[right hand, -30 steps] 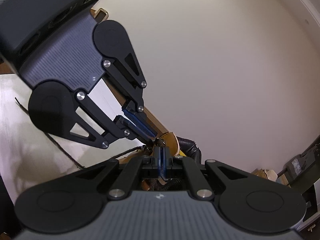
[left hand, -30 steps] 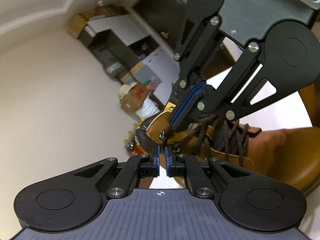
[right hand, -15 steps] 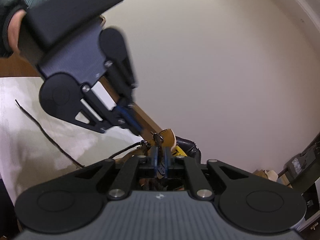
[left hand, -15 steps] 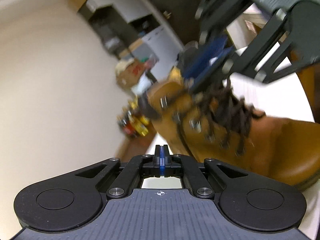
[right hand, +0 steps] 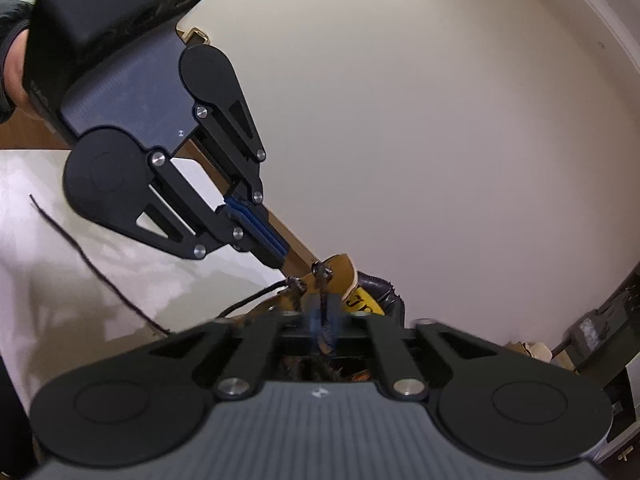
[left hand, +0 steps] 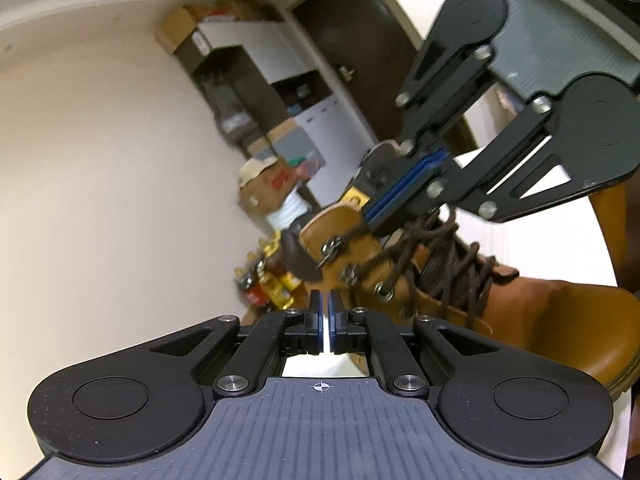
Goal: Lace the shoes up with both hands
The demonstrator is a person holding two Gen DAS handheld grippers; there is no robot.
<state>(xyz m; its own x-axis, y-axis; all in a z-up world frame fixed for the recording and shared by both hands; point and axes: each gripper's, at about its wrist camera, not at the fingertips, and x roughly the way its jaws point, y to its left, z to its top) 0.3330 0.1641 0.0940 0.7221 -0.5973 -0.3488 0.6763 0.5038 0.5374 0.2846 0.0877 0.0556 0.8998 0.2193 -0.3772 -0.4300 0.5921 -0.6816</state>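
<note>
A tan leather boot (left hand: 560,320) stands on a white table (right hand: 60,280), its dark brown lace (left hand: 444,256) crisscrossed up the front through metal eyelets and hooks. The right gripper (left hand: 374,218) reaches in from the upper right of the left wrist view, its blue pads pressed together at the top of the boot's collar, where the lace runs to a metal hook (left hand: 332,246); it appears to pinch the lace there, though the exact contact is blurred. The left gripper (left hand: 325,304) sits just beside the boot's upper on its left, its jaws having just been opening to a narrow slit with nothing between them. In the right wrist view, a loose end of lace (right hand: 92,268) trails across the table. Cardboard boxes (left hand: 264,188) and bottles (left hand: 268,276) stand against the far wall.
</note>
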